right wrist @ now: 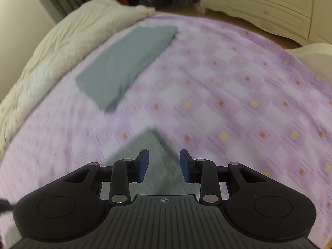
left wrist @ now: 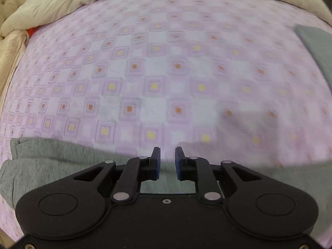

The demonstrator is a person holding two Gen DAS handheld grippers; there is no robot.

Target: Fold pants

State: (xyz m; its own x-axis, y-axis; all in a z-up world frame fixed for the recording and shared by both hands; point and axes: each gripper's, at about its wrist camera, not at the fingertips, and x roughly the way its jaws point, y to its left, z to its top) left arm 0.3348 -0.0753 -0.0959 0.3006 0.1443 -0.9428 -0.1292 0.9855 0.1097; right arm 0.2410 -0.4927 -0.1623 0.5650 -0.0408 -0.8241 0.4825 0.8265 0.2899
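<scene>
Jaws on both tools stand parted with nothing between them: the left gripper shows a narrow gap, the right gripper a wider one. Grey pants lie directly under the left gripper, spread along the near edge of the bed, one end bunched at the left. Under the right gripper a pointed corner of the same grey cloth reaches forward onto the bed, blurred. Sheet is lilac, checked, with small orange and yellow squares. Farther off, well apart from the pants, a folded grey-green cloth lies flat near a cream duvet heaped along the bed's far side. Beyond the bed, a cream drawer unit stands on the floor.
</scene>
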